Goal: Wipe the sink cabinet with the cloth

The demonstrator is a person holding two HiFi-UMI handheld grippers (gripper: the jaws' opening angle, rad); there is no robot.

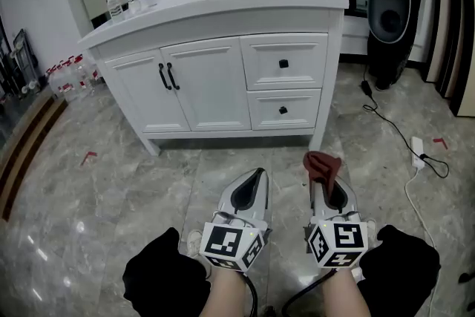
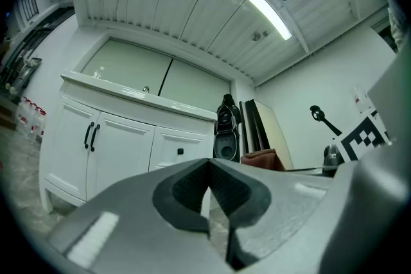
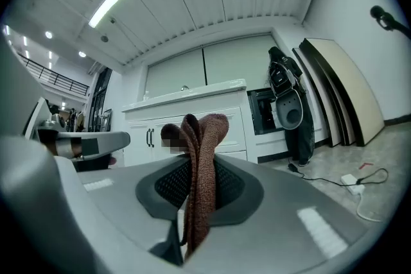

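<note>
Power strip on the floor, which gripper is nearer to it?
Right. The right gripper, holding the cloth, is left of the power strip; the left gripper sits farther left.

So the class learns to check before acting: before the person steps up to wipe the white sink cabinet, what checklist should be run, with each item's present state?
1. Cloth clamped in the right gripper jaws: ok.
2. Left gripper empty, jaws together: ok.
3. Sink cabinet doors and drawers shut: ok.
4. Cloth touching the cabinet: not ok; bare floor lies between.
5. Cloth damp: cannot tell.
6. Cable off to the right of the path: ok.
</note>
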